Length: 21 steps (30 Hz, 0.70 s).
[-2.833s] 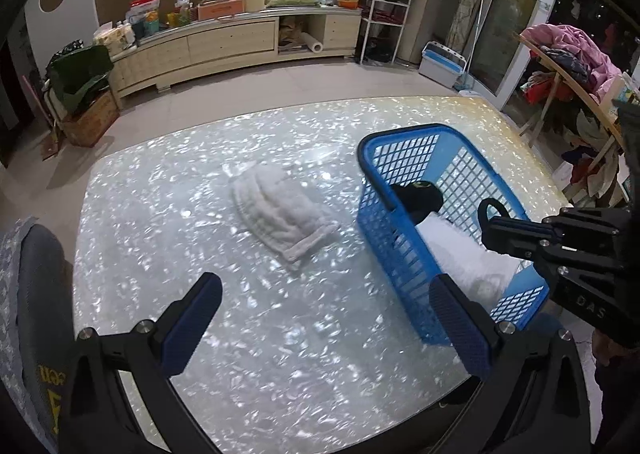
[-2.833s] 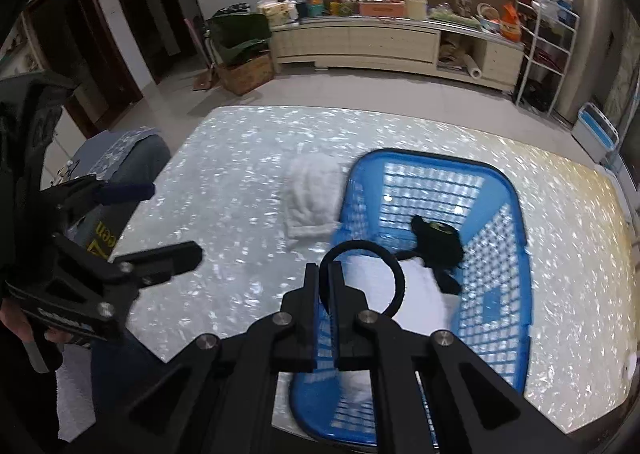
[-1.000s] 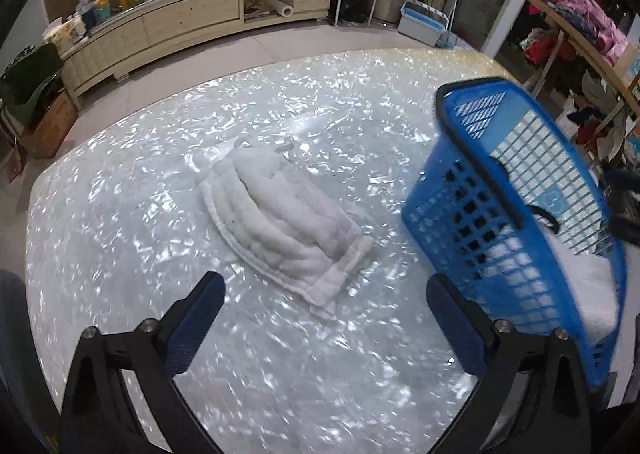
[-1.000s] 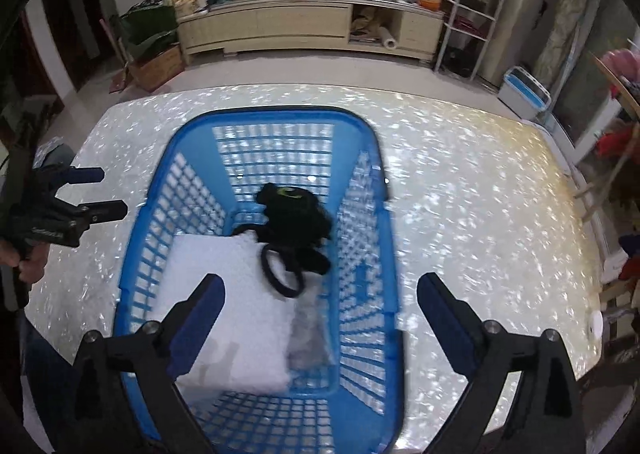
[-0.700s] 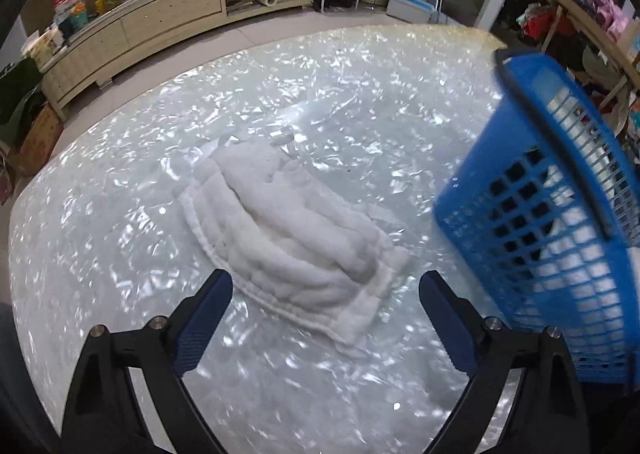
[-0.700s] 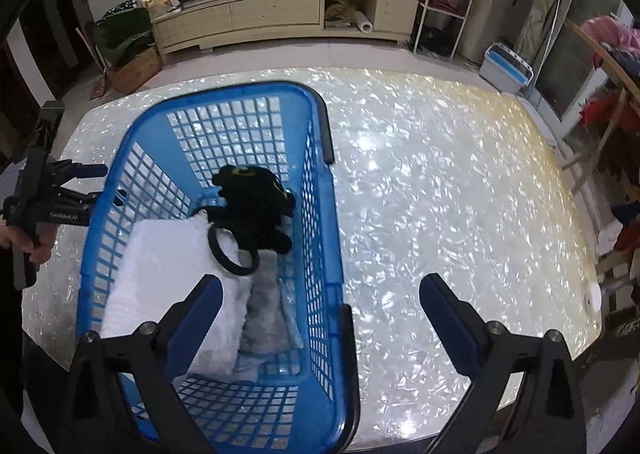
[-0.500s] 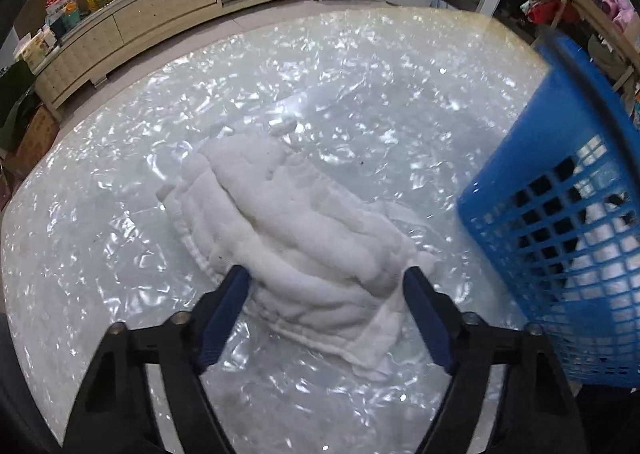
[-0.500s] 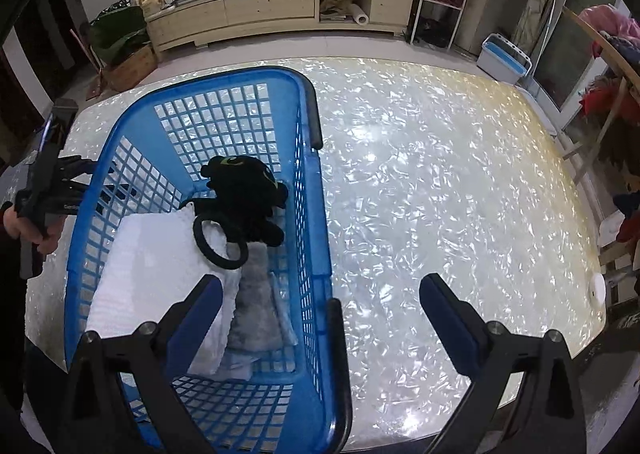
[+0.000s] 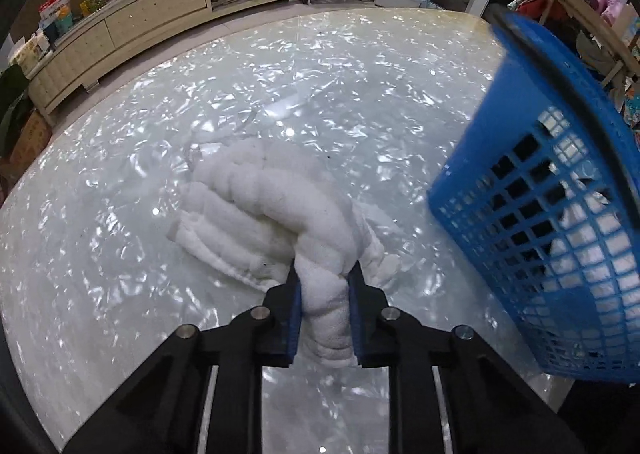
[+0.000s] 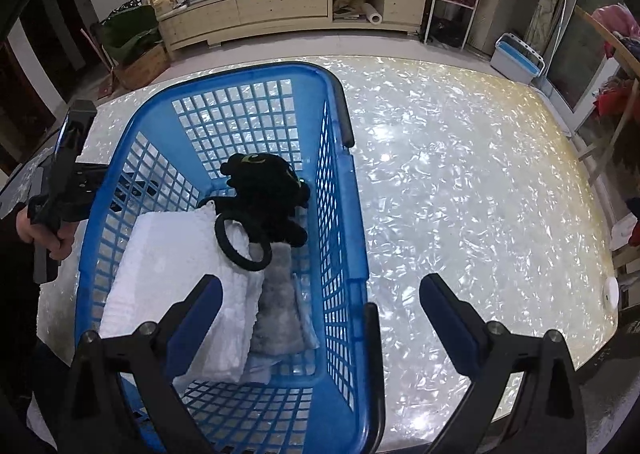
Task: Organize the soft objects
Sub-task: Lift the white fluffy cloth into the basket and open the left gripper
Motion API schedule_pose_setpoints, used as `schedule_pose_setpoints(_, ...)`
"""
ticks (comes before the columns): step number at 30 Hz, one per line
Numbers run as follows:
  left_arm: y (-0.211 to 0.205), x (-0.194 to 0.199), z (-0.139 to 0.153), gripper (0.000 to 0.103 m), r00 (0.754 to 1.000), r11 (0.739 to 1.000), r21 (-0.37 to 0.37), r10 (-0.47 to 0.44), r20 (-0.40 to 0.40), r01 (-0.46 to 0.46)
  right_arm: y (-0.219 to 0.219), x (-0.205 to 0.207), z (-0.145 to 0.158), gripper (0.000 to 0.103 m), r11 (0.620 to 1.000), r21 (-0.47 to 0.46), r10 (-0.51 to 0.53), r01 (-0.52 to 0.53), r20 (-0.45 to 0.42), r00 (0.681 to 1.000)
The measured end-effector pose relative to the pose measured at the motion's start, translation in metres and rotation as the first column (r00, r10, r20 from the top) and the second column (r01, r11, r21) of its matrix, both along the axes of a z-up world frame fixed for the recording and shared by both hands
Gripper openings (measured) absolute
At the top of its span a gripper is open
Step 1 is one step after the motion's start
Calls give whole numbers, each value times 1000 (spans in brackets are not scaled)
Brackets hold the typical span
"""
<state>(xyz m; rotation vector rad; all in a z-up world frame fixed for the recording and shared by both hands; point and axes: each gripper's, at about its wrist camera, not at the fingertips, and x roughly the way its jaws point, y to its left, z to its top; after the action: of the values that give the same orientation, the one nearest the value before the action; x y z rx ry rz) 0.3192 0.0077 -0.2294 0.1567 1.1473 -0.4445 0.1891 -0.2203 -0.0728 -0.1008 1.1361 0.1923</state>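
The white quilted fleece cloth (image 9: 276,214) lies on the pearly white tabletop (image 9: 120,274), left of the blue plastic lattice basket (image 9: 560,254). Your left tongs (image 9: 324,286) have just been closing and now pinch its bunched near edge. Your right tongs (image 10: 320,308) hang spread above the basket, which holds a black plush toy (image 10: 268,194), a black ring (image 10: 240,242) and what looks like folded white and grey cloths.

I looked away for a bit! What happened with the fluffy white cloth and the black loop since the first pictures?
The left gripper came down over the white quilted cloth; its fingers have just closed, pinching the near end into a bunch. The right gripper let go of the black hair tie, which now lies in the blue basket by the black plush toy, and is open. The table stayed the same.
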Motion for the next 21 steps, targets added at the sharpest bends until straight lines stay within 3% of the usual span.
schedule_pose_setpoints(21, -12, -97, 150, 18, 978, 999, -41, -7, 210, 16, -3, -41, 30, 103, 997, 71, -22, 19, 54, 998)
